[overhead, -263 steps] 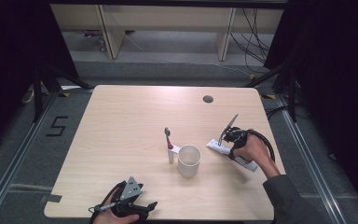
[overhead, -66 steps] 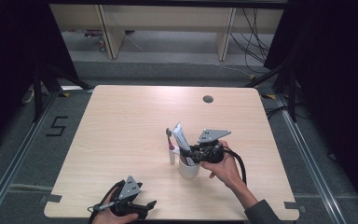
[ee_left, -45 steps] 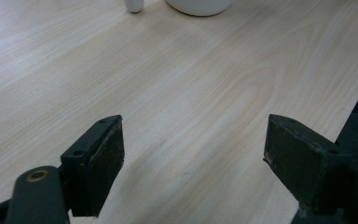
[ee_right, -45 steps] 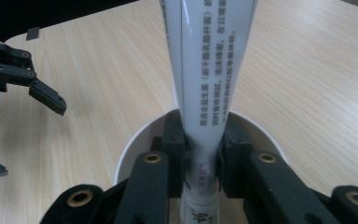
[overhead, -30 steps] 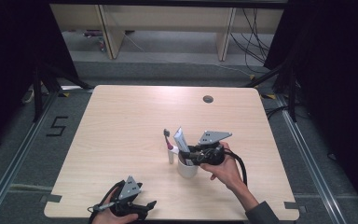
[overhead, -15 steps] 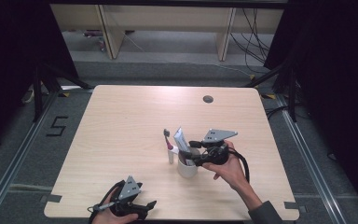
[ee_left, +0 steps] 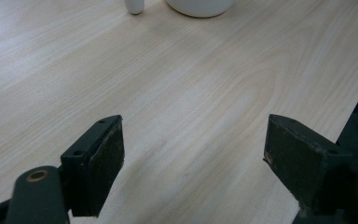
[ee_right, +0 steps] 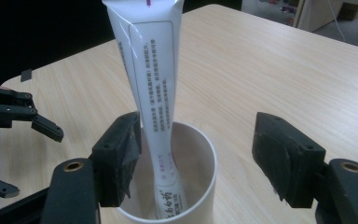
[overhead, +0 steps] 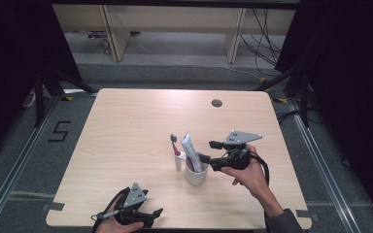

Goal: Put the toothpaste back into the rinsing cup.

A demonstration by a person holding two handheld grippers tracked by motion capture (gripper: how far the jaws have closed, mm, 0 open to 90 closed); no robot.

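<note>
Your tube (ee_right: 156, 88) now stands in the cup (ee_right: 200, 182), cap end down and leaning against the rim, so the placing looks done to me. The cup sits a little toward 5 o'clock of the surface's (overhead: 136, 126) centre. Your right gripper (ee_right: 200, 161) is spread wide around the cup's rim; one jaw sits just beside the tube, and I cannot tell whether it touches. It pinches nothing. What seems left is to draw that gripper clear.

The toothbrush (overhead: 176, 153) stands upright on the surface just at 9 o'clock of the cup, outside it; whether it belongs in the cup too, I can only guess.

The tube bears a framed block of small print and a purple mark near its top, too fine to read.

Your left gripper (ee_left: 193, 168) rests at the near edge, at 7 o'clock, jaws spread and empty.
</note>
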